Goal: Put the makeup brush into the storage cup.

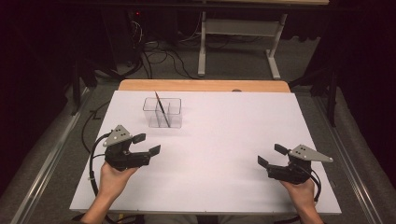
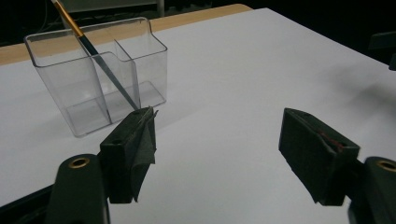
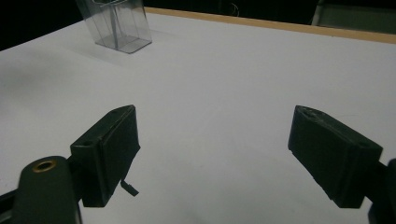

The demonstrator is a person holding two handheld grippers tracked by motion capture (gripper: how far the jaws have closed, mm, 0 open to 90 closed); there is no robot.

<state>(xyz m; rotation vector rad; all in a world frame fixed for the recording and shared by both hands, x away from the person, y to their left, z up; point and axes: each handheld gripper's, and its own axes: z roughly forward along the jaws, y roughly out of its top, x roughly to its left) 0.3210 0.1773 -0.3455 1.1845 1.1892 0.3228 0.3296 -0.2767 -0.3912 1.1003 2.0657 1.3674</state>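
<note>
A clear plastic holder (image 1: pixel 162 112) with separate compartments stands on the white table sheet (image 1: pixel 224 140) at the back left. A thin brush with an orange handle (image 1: pixel 159 107) leans inside it, tip down. My left gripper (image 1: pixel 146 144) is open, a short way in front of and left of the holder. From the left gripper view, the holder (image 2: pixel 98 74) and the brush (image 2: pixel 100 63) are close ahead, just beyond the left jaw. My right gripper (image 1: pixel 271 156) is open near the front right, nothing between its jaws. The holder (image 3: pixel 116 23) appears far off in the right gripper view.
The sheet covers a wooden table whose far edge (image 1: pixel 205 85) shows behind it. Beyond stand a grey table frame (image 1: pixel 238 42) and cables (image 1: pixel 159 58) on the floor. A metal rail (image 1: pixel 42 163) runs along the left side.
</note>
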